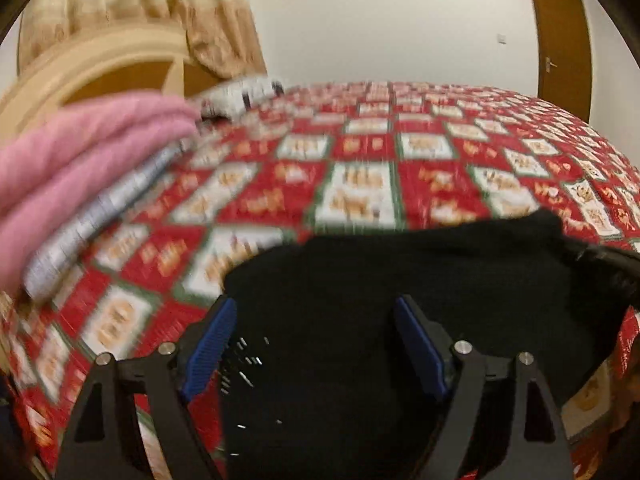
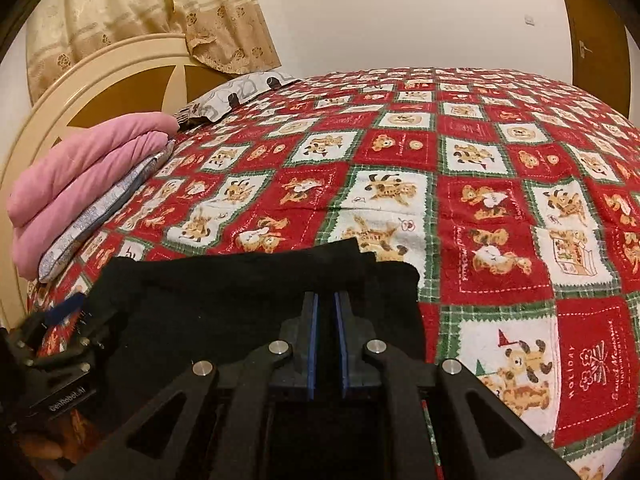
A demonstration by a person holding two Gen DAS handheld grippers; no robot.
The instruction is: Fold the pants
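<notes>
The black pants (image 2: 240,296) lie folded in a flat stack on the red checked bedspread (image 2: 480,200), near the front edge of the bed. My right gripper (image 2: 326,296) rests on the right part of the stack. Its blue pads stand a narrow slit apart with black cloth in it, shut on the pants. In the blurred left wrist view, my left gripper (image 1: 316,308) hangs open over the pants (image 1: 400,264), with its blue pads wide apart and cloth below them, not pinched. The left gripper (image 2: 60,320) also shows at the stack's left end.
A folded pink blanket (image 2: 80,184) sits on a grey patterned pillow (image 2: 104,216) at the left, by the cream headboard (image 2: 80,76). Another pillow (image 2: 240,88) lies at the back. Bedspread stretches beyond and to the right of the pants. A wooden door (image 1: 560,40) stands far right.
</notes>
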